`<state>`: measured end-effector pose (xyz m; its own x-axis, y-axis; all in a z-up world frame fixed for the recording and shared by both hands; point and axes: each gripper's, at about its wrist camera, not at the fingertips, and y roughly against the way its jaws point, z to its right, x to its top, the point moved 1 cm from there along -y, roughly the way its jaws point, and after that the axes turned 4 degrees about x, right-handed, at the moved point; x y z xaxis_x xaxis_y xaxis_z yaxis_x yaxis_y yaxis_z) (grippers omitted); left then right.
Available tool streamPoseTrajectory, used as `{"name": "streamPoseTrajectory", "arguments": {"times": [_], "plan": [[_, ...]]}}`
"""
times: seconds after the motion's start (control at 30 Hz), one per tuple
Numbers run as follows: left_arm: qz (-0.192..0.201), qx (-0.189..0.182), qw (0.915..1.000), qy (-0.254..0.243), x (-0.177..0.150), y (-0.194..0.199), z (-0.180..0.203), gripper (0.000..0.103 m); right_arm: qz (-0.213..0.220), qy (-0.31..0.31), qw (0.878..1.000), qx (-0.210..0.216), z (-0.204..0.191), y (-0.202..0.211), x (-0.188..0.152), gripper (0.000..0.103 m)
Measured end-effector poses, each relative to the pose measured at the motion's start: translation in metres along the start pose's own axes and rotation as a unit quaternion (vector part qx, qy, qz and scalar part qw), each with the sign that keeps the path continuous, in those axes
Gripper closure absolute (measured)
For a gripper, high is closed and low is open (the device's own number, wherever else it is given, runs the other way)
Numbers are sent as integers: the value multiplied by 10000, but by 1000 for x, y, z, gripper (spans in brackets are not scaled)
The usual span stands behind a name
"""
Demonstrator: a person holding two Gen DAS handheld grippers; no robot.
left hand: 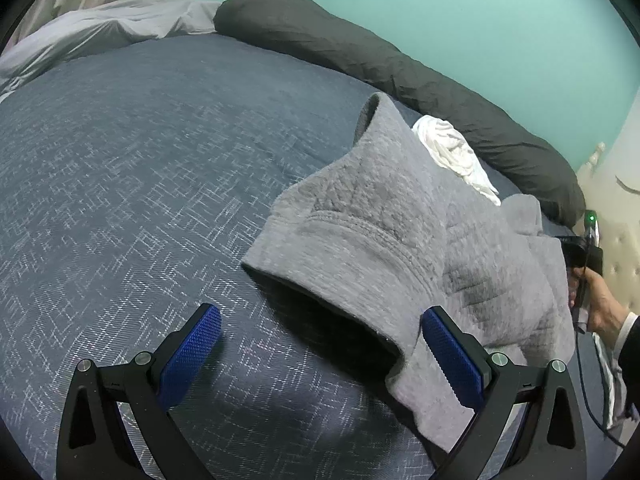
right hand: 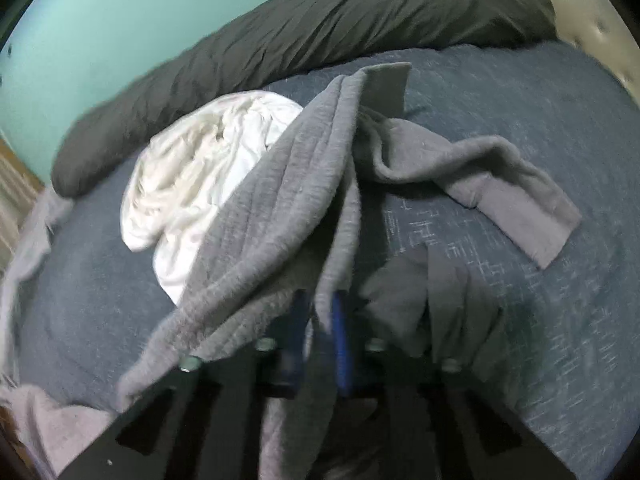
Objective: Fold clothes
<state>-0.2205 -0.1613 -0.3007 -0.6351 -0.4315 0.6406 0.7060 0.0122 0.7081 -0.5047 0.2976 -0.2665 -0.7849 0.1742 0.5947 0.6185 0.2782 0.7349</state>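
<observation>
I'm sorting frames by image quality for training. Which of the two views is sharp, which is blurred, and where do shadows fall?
Left wrist view: sharp, the bedspread weave crisp, a dark shadow under the lifted grey garment, edges bent by the fisheye. Right wrist view: motion-blurred throughout, the right gripper smeared and dim.

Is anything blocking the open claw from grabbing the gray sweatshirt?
Nothing visible is. The left claw is open and the gray sweatshirt already lies against its right pad, with only bare blue bedspread between the fingers. The right claw is already shut on the sweatshirt.
</observation>
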Motion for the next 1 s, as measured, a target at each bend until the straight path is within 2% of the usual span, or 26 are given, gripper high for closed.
{"name": "streamPoseTrajectory", "arguments": {"times": [0.07, 0.2, 0.37, 0.5, 0.63, 0.73, 0.87, 1.0], "plan": [[-4, -8, 10000, -22, 0, -1, 2, 0, 38, 162, 9999, -45, -5, 4, 0, 100], [69, -18, 10000, -46, 0, 5, 2, 0, 523, 228, 9984, -42, -10, 53, 8, 100], [190, -60, 9998, 30, 0, 13, 1, 0, 1211, 157, 9925, 106, -12, 150, 12, 100], [249, -143, 9995, 92, 0, 20, 0, 0, 1508, 60, 9882, 250, -5, 234, -15, 100], [312, -202, 9993, 45, 0, 28, 2, 0, 1559, -196, 9873, 217, 16, 289, -59, 100], [341, -238, 9991, 39, -1, 33, 4, 0, 1495, -491, 9874, 180, 36, 313, -102, 100], [346, -232, 9991, -23, -2, 35, 7, 0, 1152, -652, 9912, -64, 54, 314, -155, 100], [357, -188, 9992, -52, -3, 35, 6, 0, 580, -938, 9938, -130, 73, 286, -194, 100]]}}
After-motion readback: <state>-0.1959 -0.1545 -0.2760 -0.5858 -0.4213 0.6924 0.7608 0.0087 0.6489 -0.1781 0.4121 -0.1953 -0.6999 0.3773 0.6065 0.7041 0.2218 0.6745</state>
